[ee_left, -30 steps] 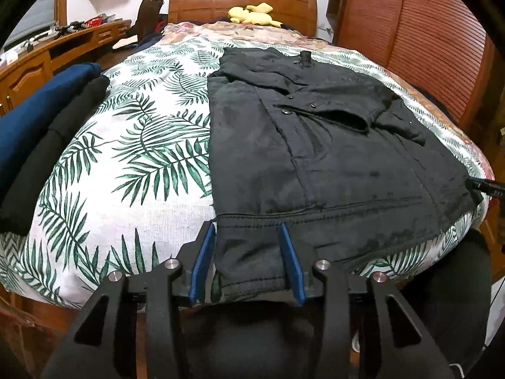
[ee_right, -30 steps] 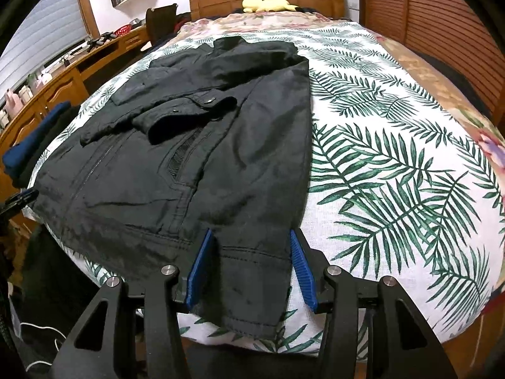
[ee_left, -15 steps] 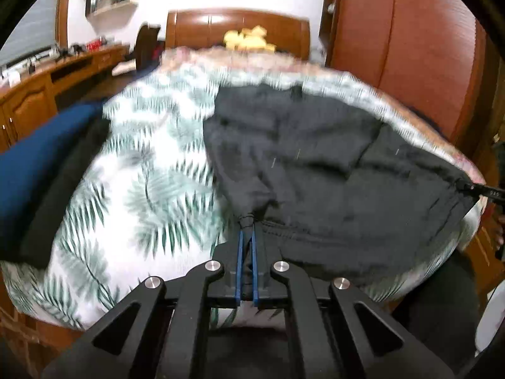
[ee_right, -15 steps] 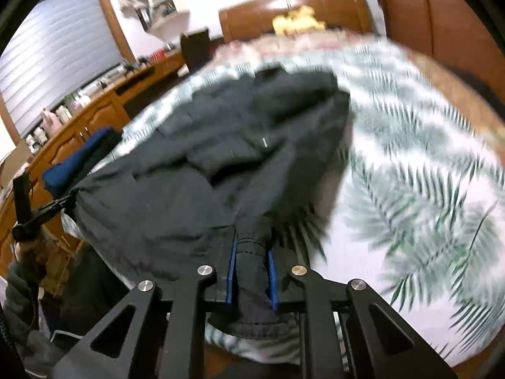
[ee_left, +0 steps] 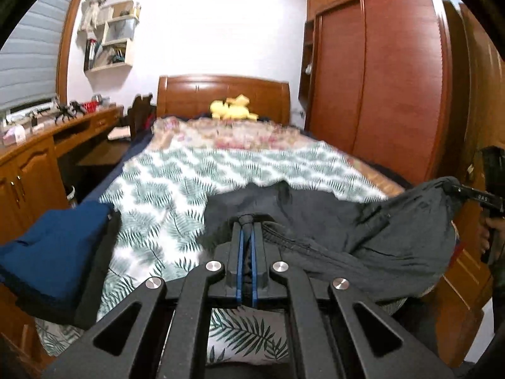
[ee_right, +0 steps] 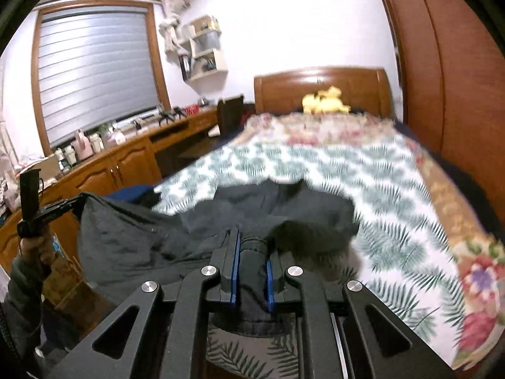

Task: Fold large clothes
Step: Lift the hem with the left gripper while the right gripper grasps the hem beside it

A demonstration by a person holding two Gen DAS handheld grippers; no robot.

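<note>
Left wrist view: over the bed [ee_left: 176, 183], the black jacket [ee_left: 363, 246] hangs lifted by its hem, apparently not yet folded over. Left gripper [ee_left: 246, 221] and right gripper [ee_right: 251, 241] each pinch it.

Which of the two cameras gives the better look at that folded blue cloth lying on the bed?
The left wrist view. There the blue cloth fills the lower left, resting on the leaf-print bedspread near its edge. In the right wrist view only a small blue sliver peeks out behind the lifted black jacket.
</note>
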